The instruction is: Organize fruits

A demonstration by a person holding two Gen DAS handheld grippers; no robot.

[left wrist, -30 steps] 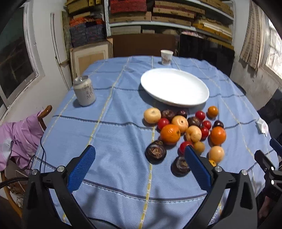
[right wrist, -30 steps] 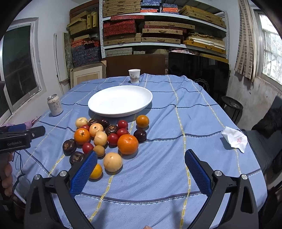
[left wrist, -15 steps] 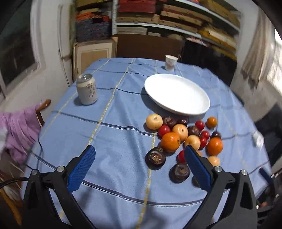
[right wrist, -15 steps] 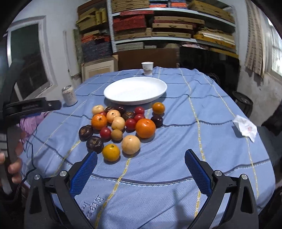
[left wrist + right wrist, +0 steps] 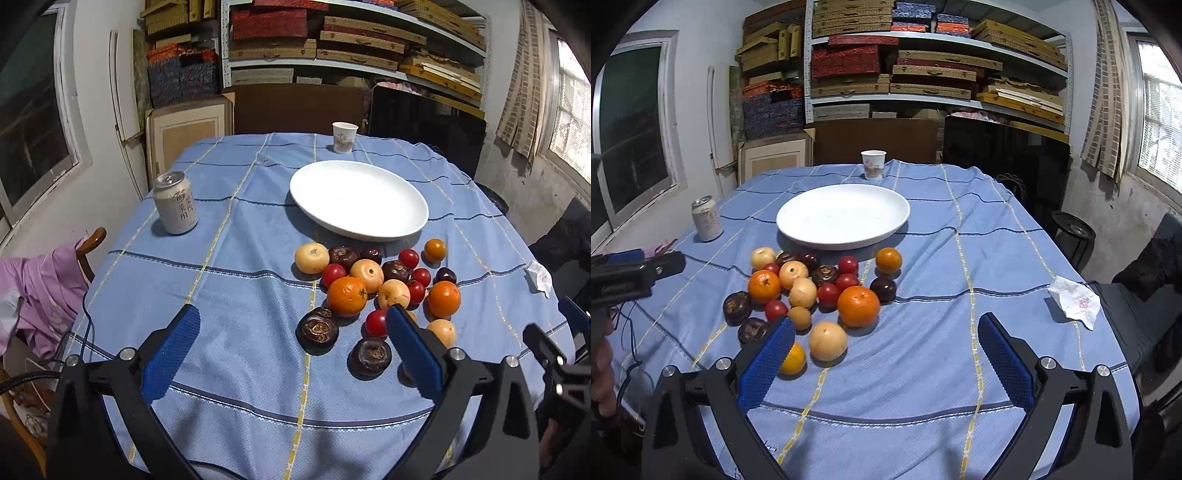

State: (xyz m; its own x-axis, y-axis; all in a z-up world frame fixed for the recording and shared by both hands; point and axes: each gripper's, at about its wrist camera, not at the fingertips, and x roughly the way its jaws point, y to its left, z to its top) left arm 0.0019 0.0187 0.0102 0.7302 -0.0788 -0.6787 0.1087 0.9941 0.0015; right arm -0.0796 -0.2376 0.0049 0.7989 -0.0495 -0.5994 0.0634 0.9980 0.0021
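Note:
A pile of fruit lies on the blue tablecloth [image 5: 221, 295] in front of an empty white plate [image 5: 358, 199]: oranges [image 5: 346, 296], pale apples [image 5: 311, 257], red tomatoes [image 5: 333, 273] and dark mangosteens [image 5: 317, 330]. My left gripper [image 5: 293, 350] is open and empty, above the near table edge left of the pile. In the right wrist view the same plate [image 5: 843, 215] and the pile with an orange [image 5: 858, 306] show. My right gripper [image 5: 884, 360] is open and empty, near the pile's front right; its left finger hides part of a small yellow fruit [image 5: 794, 358].
A drink can [image 5: 176, 203] stands at the left of the table, a paper cup [image 5: 344, 137] at the far edge. A crumpled tissue [image 5: 1073, 301] lies at the right. A chair with pink cloth [image 5: 40, 295] stands left of the table. Shelves of boxes fill the back wall.
Both grippers have shifted and tilted slightly over the near table edge. Both stay open and empty. No fruit has moved.

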